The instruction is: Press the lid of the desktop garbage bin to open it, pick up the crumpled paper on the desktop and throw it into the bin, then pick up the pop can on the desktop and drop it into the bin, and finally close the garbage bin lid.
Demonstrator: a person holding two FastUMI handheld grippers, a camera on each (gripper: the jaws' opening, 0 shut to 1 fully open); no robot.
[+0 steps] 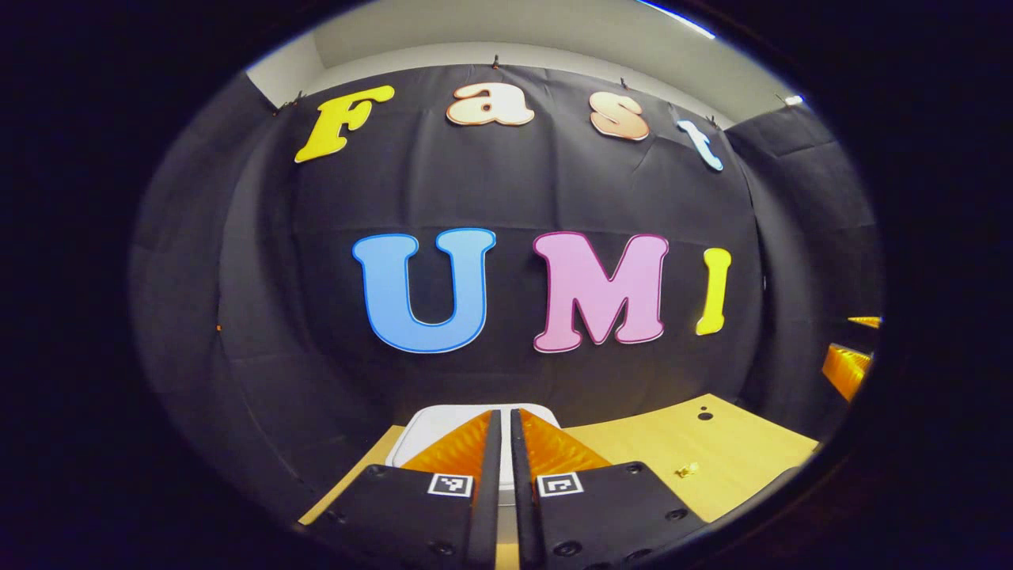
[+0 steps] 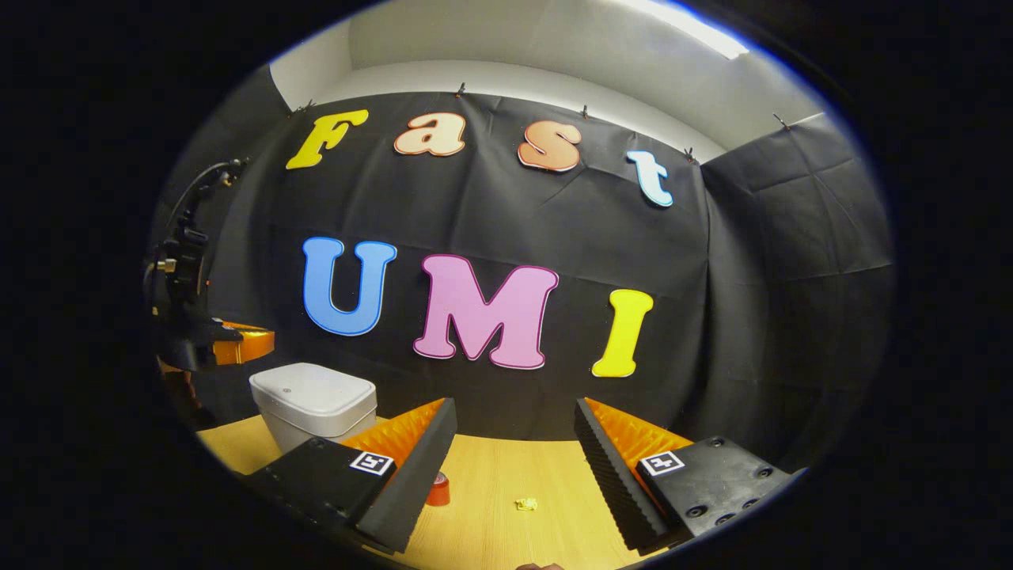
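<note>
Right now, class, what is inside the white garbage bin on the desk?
The garbage bin has its lid shut, so its inside is covered and cannot be seen. The left gripper hovers beside and above it, with its jaws closed.

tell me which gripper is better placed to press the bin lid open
Left, probably. The left gripper is shut and lined up right over the closed bin lid. The right gripper is open and off to the bin's side.

Recording booth: black cloth wall [image 2: 554, 229] clipped up, wooden desktop [image 2: 506, 475], white room beyond.
</note>
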